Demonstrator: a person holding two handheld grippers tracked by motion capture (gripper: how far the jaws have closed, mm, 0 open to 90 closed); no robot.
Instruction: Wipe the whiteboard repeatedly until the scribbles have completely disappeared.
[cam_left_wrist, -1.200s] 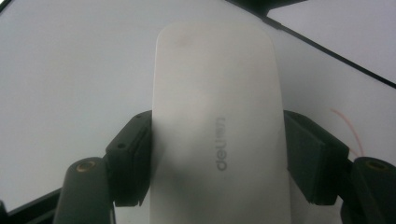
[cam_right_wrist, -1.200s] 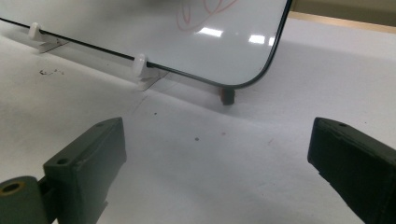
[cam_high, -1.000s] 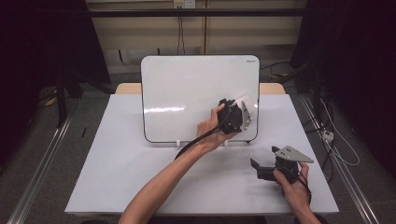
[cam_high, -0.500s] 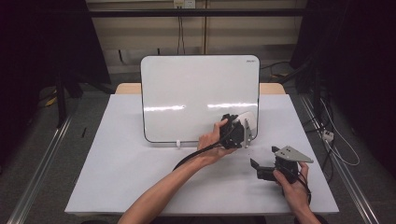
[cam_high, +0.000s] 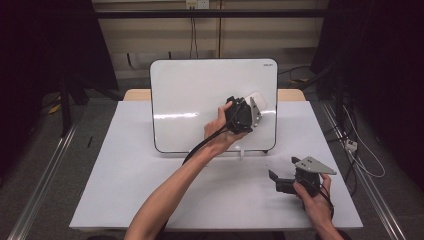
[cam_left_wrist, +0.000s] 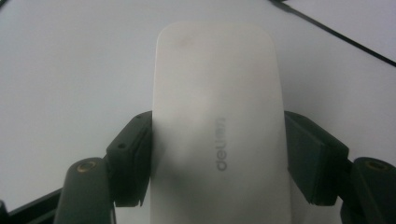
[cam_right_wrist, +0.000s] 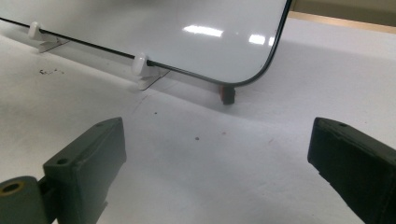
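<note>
**Eraser pressed to an upright whiteboard at the desk's far side**

White covering lies across the desk (cam_high: 125, 190), with dark curtains at both sides and a pale wall with cables behind. At the far middle a whiteboard (cam_high: 200, 100) is propped nearly upright on small white clip feet (cam_right_wrist: 140, 65); its surface looks clean, with only glare streaks across it.

A white eraser (cam_left_wrist: 217, 116) is clamped by the left gripper (cam_high: 250, 107) and held against the board's right half, about mid-height. The left fingers (cam_left_wrist: 130, 154) are closed on the eraser's two long sides, and its printed back faces the camera. The right gripper (cam_high: 280, 181) rests low on the desk near the front right corner, well apart from the board; its fingers (cam_right_wrist: 93, 154) are spread wide and nothing is held between them.

The step in hand is judged to be wiping the board. It would be done well if the eraser's pad were kept flat on the surface, pressed lightly and evenly, and drawn in overlapping strokes without letting the fingers scrape the board. Since the board merely stands on its feet, a hard push could tip it backward or slide it.

The board's right edge lies near the eraser, so strokes toward it should be ended short of the rounded corner. Broad open room is left toward the board's left half, and bare desk is available in front.
</note>
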